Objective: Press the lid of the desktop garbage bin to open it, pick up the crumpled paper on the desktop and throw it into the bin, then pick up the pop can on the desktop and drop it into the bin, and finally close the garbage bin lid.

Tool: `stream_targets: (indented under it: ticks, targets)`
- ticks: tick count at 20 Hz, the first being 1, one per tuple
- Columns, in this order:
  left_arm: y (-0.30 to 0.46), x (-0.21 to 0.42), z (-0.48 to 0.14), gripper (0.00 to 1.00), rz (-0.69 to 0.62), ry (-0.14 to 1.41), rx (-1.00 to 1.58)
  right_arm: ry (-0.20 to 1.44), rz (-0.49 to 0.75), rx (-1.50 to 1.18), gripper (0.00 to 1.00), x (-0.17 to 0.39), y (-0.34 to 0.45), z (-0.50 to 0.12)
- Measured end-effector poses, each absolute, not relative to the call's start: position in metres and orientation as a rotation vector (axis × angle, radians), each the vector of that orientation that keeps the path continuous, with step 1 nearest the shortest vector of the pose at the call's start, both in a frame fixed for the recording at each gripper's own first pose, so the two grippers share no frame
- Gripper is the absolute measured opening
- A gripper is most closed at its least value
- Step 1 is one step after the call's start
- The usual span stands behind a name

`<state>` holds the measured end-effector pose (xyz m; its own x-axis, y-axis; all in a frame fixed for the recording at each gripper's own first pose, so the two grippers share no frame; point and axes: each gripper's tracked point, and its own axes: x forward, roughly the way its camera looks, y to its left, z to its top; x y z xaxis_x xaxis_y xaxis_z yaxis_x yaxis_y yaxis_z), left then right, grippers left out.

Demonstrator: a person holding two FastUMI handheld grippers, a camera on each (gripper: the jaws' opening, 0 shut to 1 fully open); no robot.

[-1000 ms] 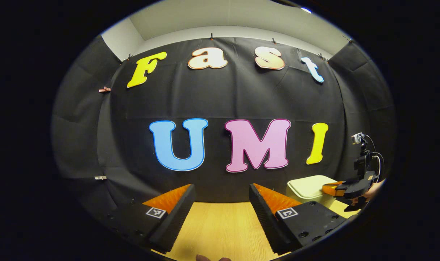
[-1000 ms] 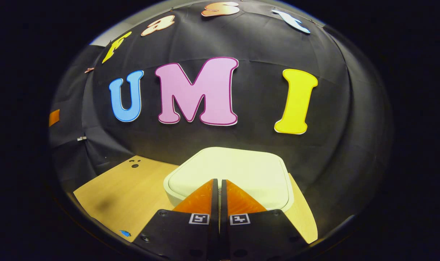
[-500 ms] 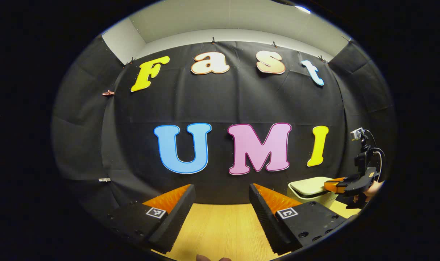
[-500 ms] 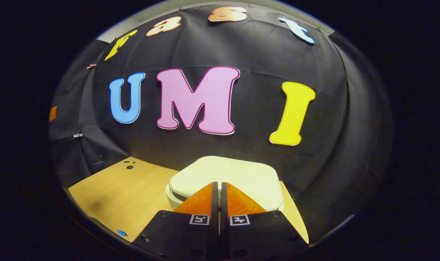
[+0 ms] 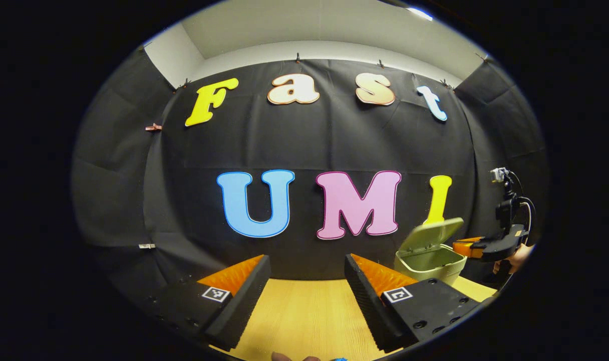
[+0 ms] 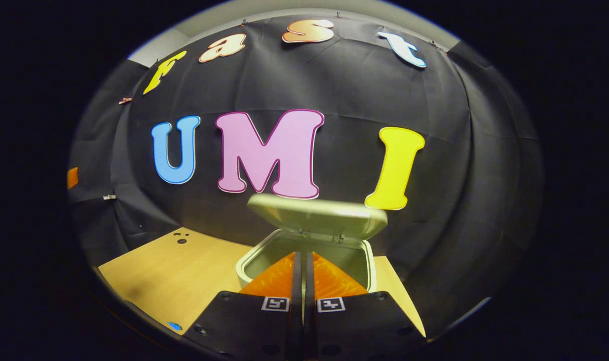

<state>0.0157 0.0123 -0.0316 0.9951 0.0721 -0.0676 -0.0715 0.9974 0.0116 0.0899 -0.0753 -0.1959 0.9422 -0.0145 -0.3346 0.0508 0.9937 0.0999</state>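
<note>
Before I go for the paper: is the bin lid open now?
Open. The lid stands tilted up at the back over the bin, whose inside shows beneath it.

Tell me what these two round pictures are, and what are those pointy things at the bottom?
A person holds a grabbing tool in each hand, and each tool carries a camera looking out along its two fingers. The pointy things are those fingers.

In the left gripper view, the left tongs stand open over the wooden table, holding nothing. Off to the side you can see the right tongs and a bit of the hand holding them.

In the right gripper view, the right tongs are closed together, empty, just in front of a small pale bin. Its lid is tipped up, so the bin is open.
</note>
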Motion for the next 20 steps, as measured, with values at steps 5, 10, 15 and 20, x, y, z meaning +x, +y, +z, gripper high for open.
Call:
stream_targets:
  ticks: [5, 10, 15, 20]
  targets:
    - [0.012, 0.006, -0.033, 0.95, 0.058, 0.069, 0.004, 0.311, -0.034, 0.091, 0.06, 0.074, -0.071, -0.179]
    - [0.012, 0.000, -0.039, 0.95, 0.046, 0.075, -0.007, 0.291, -0.021, 0.046, 0.20, 0.057, -0.064, -0.166]
    - [0.011, -0.004, -0.045, 0.95, 0.036, 0.081, -0.014, 0.267, -0.012, 0.066, 0.41, 0.043, -0.056, -0.151]
    - [0.009, -0.010, -0.057, 0.95, 0.016, 0.094, -0.017, 0.254, 0.000, 0.078, 0.52, 0.028, -0.047, -0.147]
